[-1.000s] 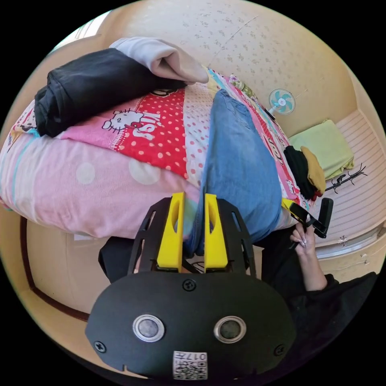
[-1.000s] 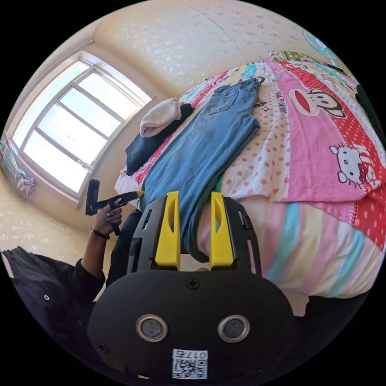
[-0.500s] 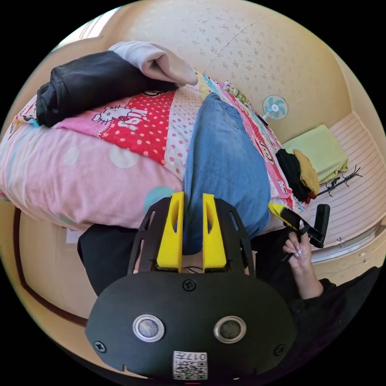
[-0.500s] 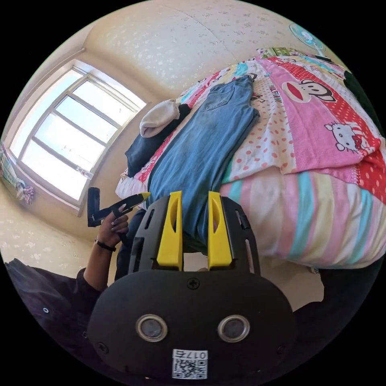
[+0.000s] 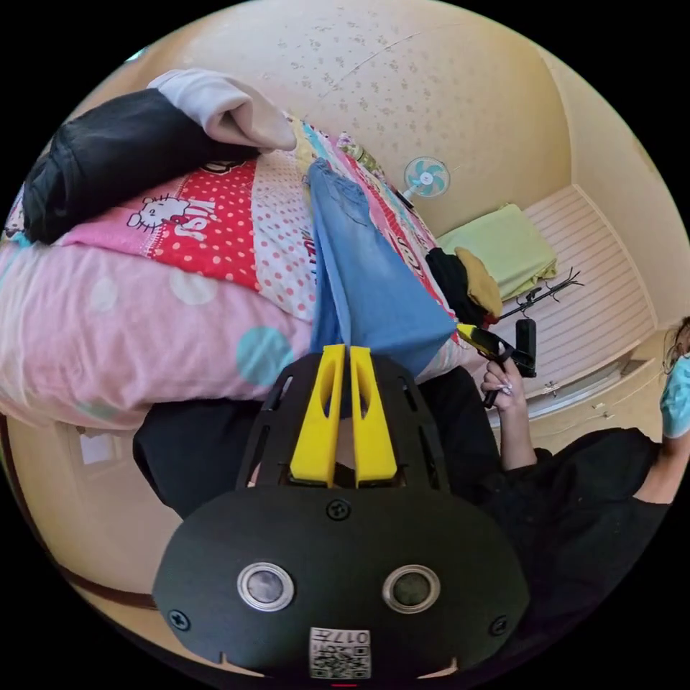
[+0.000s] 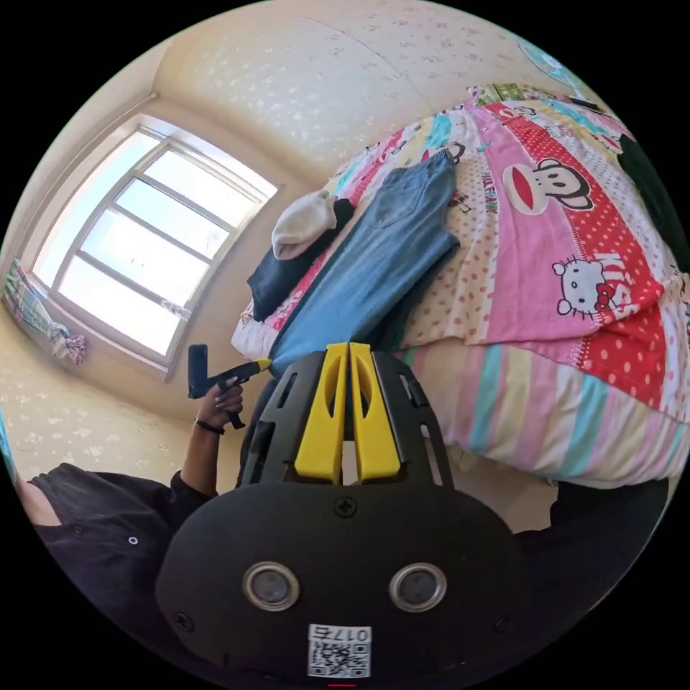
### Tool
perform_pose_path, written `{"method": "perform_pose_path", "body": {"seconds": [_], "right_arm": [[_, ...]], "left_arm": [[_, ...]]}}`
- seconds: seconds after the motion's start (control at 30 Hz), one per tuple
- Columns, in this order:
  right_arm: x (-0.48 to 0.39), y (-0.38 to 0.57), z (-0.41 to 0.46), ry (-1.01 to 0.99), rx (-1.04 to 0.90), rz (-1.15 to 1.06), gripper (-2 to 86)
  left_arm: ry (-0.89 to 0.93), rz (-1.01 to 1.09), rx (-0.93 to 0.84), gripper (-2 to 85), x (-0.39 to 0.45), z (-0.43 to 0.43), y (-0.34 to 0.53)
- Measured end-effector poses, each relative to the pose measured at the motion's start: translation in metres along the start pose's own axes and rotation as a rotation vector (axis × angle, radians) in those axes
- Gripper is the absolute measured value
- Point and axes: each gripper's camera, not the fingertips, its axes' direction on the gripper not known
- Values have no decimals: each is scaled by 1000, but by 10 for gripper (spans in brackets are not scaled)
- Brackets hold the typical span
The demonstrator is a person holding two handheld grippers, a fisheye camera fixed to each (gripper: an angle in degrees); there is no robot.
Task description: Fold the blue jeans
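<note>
A cream-papered bedroom is being viewed, with a bright multi-pane window [image 6: 144, 237] on one wall and a bed carrying a pink, red and striped cartoon-print quilt [image 6: 575, 237]. The long blue denim jeans [image 6: 381, 259] are being kept flat along the quilt, folded lengthwise; the waist end with its back pocket is lying deep on the bed and the leg ends are being held off the near edge. A pile of dark and white folded garments [image 6: 295, 251] is lying just beside the jeans, on the window side.

In the left gripper view, the yellow-jawed left claw [image 5: 345, 366] is being held narrow, both jaws pressed on the hem corner of the jeans [image 5: 359, 280]. In the right gripper view, the yellow-jawed right claw [image 6: 348, 359] is likewise being held narrow, apparently on the opposite hem corner, though the contact is partly hidden behind the jaws. Each claw is also being seen from the other camera, gripped in a hand [image 5: 503, 377].

The long axis of the jeans is running straight away from both claws toward the waistband. Both claws are judged equally near the hem. The next move is judged to call for the hem being carried along that axis onto the waist end, both corners being kept level so that the edges meet.
</note>
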Motion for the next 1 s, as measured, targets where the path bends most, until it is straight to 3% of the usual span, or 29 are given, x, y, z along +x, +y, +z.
{"method": "perform_pose_path", "body": {"seconds": [0.17, 0.33, 0.47, 0.63, 0.8, 0.9, 1.0], "right_arm": [[21, 10, 2, -214, 17, -15, 35], [4, 12, 34, -95, -82, -90, 79], [-12, 12, 67, 34, -111, -113, 54], [-28, 2, 37, -31, -182, -126, 20], [-58, -2, -31, -14, 16, -201, 12], [-35, -16, 11, -12, -170, -150, 14], [-20, -11, 34, 15, -285, -125, 20]], "left_arm": [[-34, -51, -241, 32, -12, 42, 8], [-118, 7, -221, 71, 8, 54, 15], [-228, 10, -282, 55, 20, 77, 7], [-219, 55, -342, 15, 23, 84, 6], [-164, 269, -318, 1, 56, 54, 19], [-131, 185, -303, -3, 40, 56, 17], [-236, 137, -517, -4, 29, 89, 21]]}}
